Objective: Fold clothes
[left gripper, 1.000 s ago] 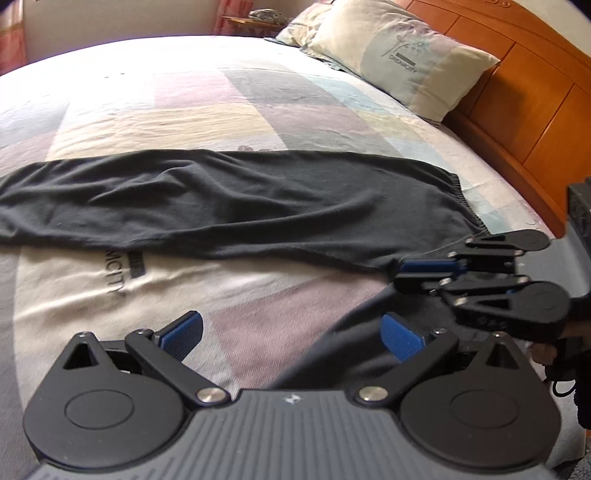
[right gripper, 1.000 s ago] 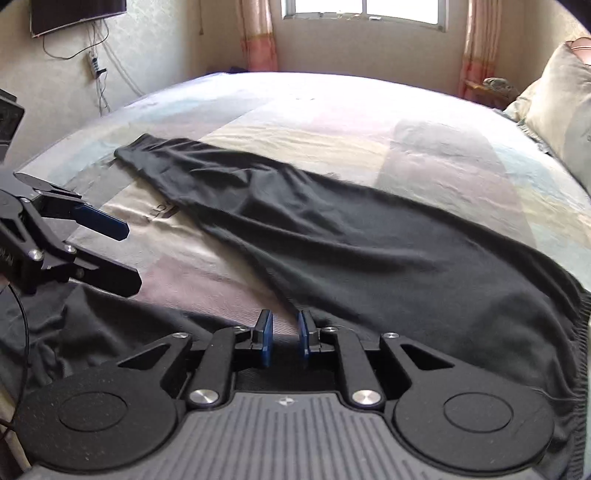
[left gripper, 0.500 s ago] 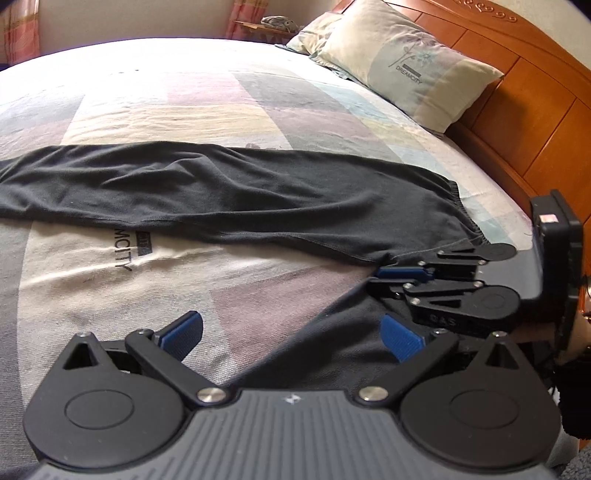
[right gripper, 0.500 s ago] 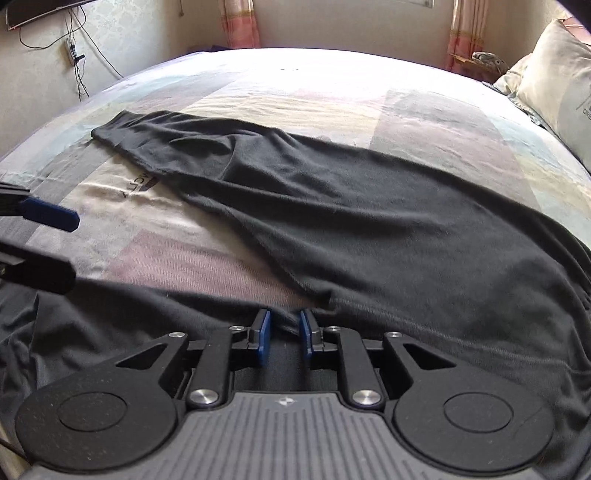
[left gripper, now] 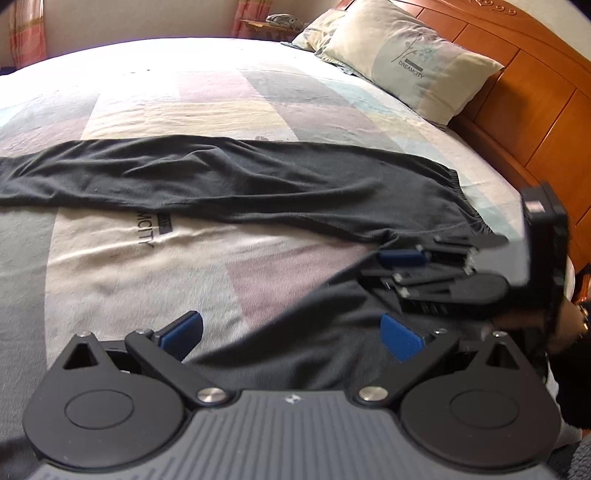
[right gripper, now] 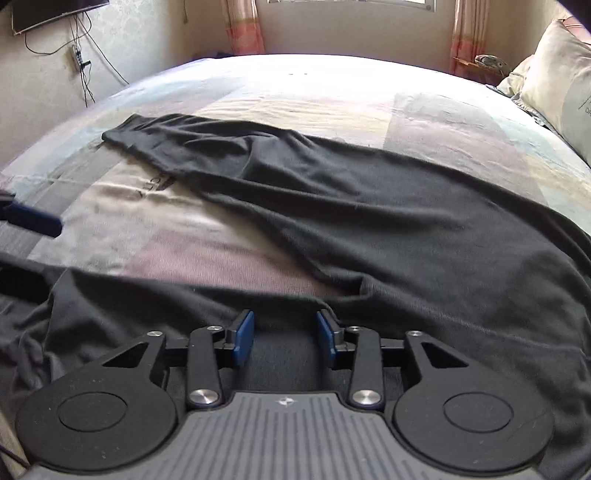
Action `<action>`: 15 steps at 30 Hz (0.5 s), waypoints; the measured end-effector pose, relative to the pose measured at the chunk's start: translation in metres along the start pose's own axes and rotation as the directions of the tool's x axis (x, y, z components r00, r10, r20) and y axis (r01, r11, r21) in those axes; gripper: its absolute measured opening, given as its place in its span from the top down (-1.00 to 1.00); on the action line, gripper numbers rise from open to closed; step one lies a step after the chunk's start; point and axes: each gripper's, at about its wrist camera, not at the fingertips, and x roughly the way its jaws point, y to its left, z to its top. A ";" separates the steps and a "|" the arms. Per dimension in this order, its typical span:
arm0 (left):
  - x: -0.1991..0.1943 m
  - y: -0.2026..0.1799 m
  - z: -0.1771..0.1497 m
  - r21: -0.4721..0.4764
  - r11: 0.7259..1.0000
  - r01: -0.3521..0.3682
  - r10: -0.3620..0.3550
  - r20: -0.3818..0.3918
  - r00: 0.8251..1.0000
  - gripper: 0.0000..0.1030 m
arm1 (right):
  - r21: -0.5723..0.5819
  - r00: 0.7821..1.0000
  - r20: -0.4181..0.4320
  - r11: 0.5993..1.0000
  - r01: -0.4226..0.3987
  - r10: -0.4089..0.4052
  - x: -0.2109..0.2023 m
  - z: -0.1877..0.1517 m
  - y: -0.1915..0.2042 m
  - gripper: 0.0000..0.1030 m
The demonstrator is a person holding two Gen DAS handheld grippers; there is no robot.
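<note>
a pair of black trousers (right gripper: 369, 229) is spread on a bed (right gripper: 314, 92) that is covered with a sheet of pale colour blocks. one leg is laid out flat ahead of both grippers, and it runs from the waistband (left gripper: 469, 206), far right of the left gripper (left gripper: 291, 332), to the cuff (right gripper: 122, 133), far ahead and left of the right gripper (right gripper: 285, 338). the second leg is bunched just under and in front of the two grippers, and a bare wedge of sheet is left between the two legs.

the jaws of the left gripper are held wide apart, and nothing is clamped between them; dark cloth is seen below and beyond its right finger. the jaws of the right gripper are opening. the crotch part of the trousers lies in the gap between its blue pads (right gripper: 244, 338), but the pads are not pressed on the cloth.

in the left wrist view the right gripper is seen close ahead and to the right, low over the cloth. two pillows (left gripper: 417, 62) are leaned on a wooden headboard (left gripper: 535, 110), far ahead and right of the left gripper. a window with curtains (right gripper: 243, 26) is seen behind the bed.
</note>
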 end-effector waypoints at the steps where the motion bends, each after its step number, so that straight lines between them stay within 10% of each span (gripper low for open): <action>1: -0.004 0.000 -0.003 -0.001 1.000 -0.003 0.003 0.001 1.000 -0.98 | 0.014 1.000 -0.002 1.000 0.001 -0.001 0.001 0.002 -0.001 0.15; 15: -0.001 -0.033 -0.061 0.127 0.986 -0.110 0.122 -0.092 0.988 -0.98 | 0.020 0.993 -0.054 0.994 0.104 -0.103 -0.086 -0.069 0.022 -0.32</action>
